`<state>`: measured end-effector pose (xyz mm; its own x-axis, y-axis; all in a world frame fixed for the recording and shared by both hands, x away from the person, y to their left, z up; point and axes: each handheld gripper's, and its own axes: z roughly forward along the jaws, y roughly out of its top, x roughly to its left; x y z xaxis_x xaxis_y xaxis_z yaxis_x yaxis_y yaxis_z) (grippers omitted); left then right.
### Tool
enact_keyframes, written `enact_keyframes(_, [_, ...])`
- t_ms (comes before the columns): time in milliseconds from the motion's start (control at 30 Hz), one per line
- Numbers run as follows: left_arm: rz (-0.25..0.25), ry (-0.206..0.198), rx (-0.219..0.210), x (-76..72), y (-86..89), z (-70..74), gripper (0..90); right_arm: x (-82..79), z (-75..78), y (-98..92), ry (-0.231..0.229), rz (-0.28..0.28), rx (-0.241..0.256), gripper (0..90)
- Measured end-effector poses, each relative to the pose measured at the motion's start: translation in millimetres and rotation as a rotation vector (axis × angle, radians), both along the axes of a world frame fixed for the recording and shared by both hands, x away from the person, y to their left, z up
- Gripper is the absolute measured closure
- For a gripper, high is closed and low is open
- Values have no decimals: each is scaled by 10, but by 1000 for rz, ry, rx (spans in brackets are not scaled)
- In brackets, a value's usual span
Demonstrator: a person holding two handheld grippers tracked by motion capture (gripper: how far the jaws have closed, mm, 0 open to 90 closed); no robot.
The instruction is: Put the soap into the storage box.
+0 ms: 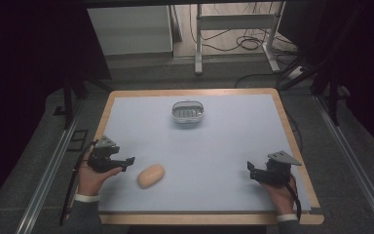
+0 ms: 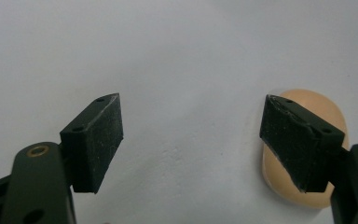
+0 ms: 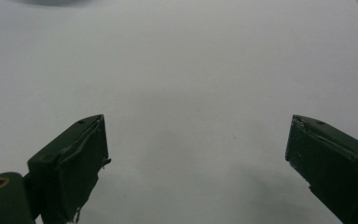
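Soap bar (image 1: 151,176) lies on tabletop (image 1: 224,146), just right of left tongs (image 1: 126,162), jaws apart, one jaw overlapping it. Shift tongs sideways to straddle bar, then close. Right tongs (image 1: 251,170) apart, idle. Soap dish (image 1: 188,112) far.

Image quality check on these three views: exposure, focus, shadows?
High view: table evenly lit, surroundings fall to near black, picture soft. Left gripper view: left gripper jaws fairly sharp, soap slightly soft with a faint shadow under it. Right gripper view: right gripper jaws in focus, a dim shadow on the mat between them, no glare.
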<state>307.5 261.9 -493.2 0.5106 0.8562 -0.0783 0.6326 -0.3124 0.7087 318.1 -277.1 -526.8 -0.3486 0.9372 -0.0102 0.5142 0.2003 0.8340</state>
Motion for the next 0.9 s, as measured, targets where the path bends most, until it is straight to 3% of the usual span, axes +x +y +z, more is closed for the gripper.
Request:
enact_keyframes(167, [16,8,26,19,-1,-26,213,2,-2,-24,4,26,28,56])
enact_keyframes(333, [0,19,15,12,-15,-51,206,-5,1,-61,-4,9,64,56])
enact_keyframes(567, [-7,25,27,9,-41,-68,197,-27,2,-60,-27,1,63,59])
enact_keyframes(900, [30,21,43,64,-41,-132,195,-28,-1,-28,-24,15,31,64])
